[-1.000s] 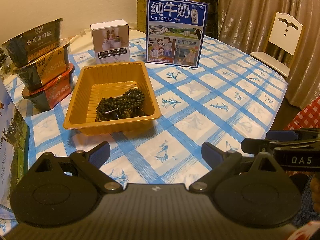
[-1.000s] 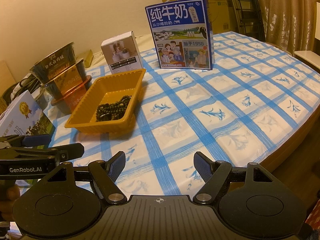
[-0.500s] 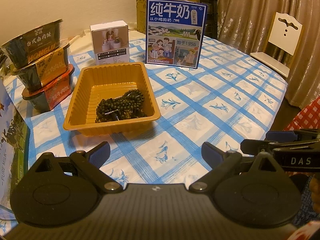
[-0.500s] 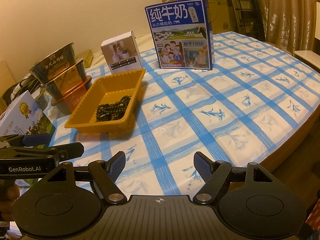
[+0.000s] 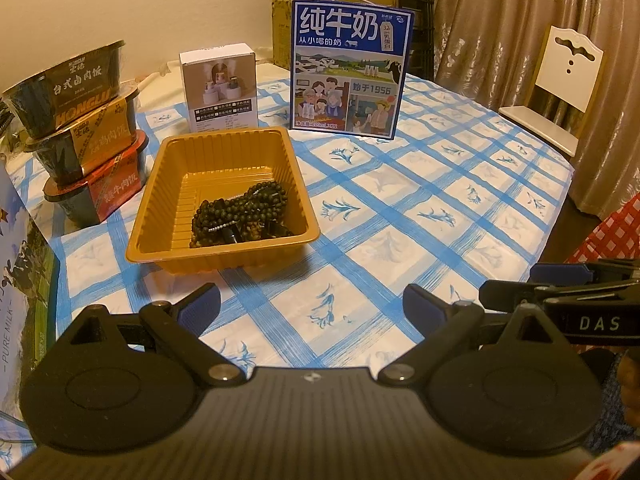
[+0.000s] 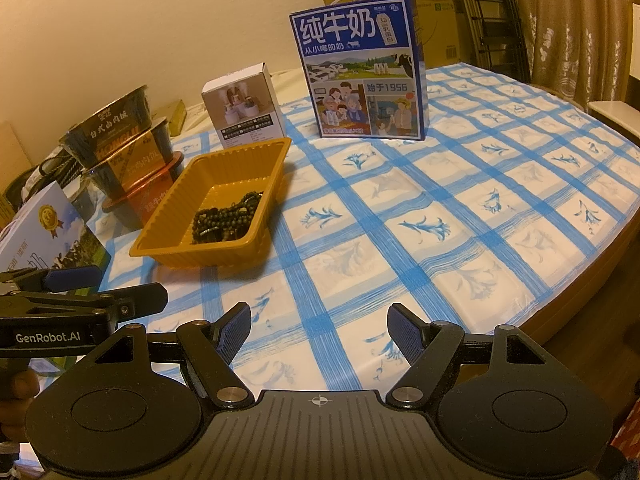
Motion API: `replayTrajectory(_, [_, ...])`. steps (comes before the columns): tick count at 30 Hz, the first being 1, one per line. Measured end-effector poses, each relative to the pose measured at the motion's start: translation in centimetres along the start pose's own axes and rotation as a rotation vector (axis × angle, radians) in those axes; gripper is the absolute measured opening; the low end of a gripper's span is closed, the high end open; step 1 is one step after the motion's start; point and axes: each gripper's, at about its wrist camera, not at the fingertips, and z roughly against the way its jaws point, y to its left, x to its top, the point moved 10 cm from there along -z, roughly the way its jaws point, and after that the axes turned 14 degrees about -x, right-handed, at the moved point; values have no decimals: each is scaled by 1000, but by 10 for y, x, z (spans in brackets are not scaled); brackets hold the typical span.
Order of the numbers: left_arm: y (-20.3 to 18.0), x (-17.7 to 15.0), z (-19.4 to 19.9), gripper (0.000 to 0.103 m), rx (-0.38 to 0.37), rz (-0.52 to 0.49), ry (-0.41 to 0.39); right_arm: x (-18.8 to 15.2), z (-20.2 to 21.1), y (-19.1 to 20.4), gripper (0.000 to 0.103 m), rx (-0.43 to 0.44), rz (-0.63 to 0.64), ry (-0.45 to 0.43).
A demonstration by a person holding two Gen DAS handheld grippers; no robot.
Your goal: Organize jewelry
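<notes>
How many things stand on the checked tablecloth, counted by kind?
Stacked instant-meal bowls: 3
Printed milk cartons, blue and white-green: 2
Small white cardboard box: 1
Orange plastic tray: 1
Dark bead jewelry pile: 1
Total: 8

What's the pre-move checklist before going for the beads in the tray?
1. Left gripper open, nothing held: ok.
2. Right gripper open, nothing held: ok.
3. Bead strings all inside the orange tray: ok.
4. Bare tablecloth between left gripper and tray: ok.
5. Strings separable for a single pick: cannot tell, they lie in a tangled heap.
6. Stacked bowls apart from the tray's left wall: ok.
</notes>
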Motion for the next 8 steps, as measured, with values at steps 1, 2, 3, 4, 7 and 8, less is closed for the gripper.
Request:
replayTrajectory(1, [0, -1, 0, 97, 0, -1, 0, 0, 0, 0, 75, 0, -1, -1])
replayTrajectory(2, [0, 0, 0, 97, 1, -1, -1, 0, 0, 0, 75, 1, -1, -1])
replayTrajectory(3, [0, 0, 0, 97, 0, -1, -2, 0, 0, 0, 75, 1, -1, -1])
replayTrajectory(4, [0, 0, 0, 97, -1, -1, -4, 0, 0, 0, 75, 0, -1, -1])
replayTrajectory(7, [-2, 1, 0, 97, -2, -6, -10, 0, 0, 0, 75, -1, -2, 0])
replayTrajectory(8, [-2, 1, 0, 97, -3, -5, -9, 0, -1, 0, 75, 0, -1, -1])
